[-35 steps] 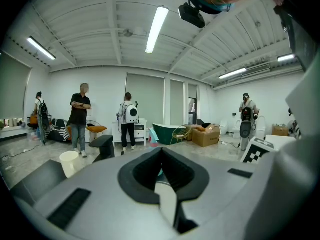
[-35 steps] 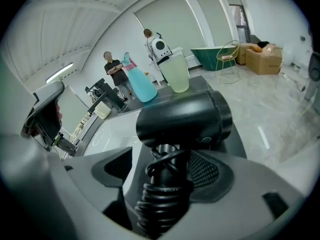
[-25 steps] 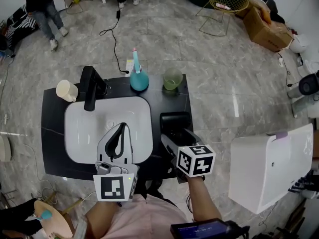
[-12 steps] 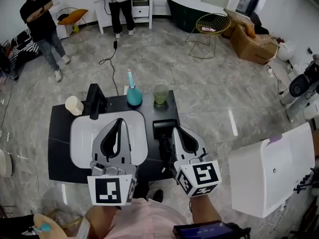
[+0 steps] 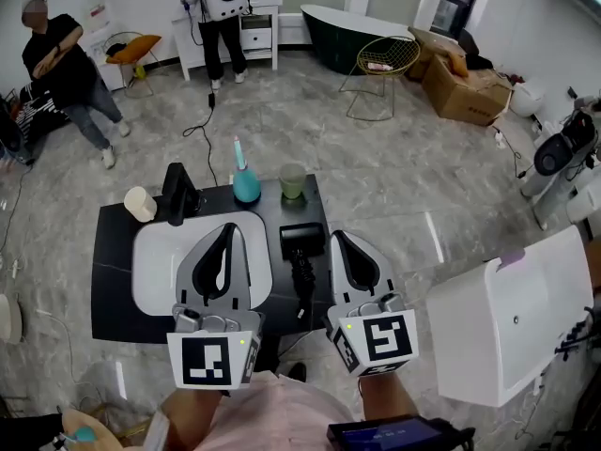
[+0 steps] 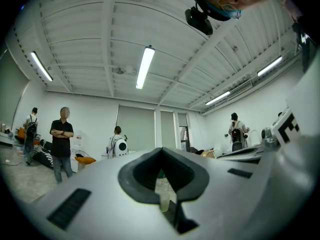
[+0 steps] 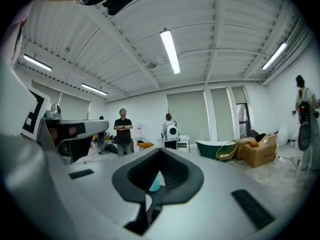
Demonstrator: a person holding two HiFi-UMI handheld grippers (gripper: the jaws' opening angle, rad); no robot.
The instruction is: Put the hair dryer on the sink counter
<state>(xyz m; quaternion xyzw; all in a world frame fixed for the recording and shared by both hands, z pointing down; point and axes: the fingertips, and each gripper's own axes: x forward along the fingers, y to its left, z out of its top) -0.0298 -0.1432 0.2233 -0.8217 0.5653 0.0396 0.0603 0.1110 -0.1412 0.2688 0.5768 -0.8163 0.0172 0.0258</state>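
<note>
Black hair dryer lies on the dark sink counter, at 3 o'clock of the basin. Its long axis runs 12 to 6, head at 12. I hold both grippers level, pointing to 12. The left gripper has its jaws together. The right gripper has just been closing and is empty.
</note>
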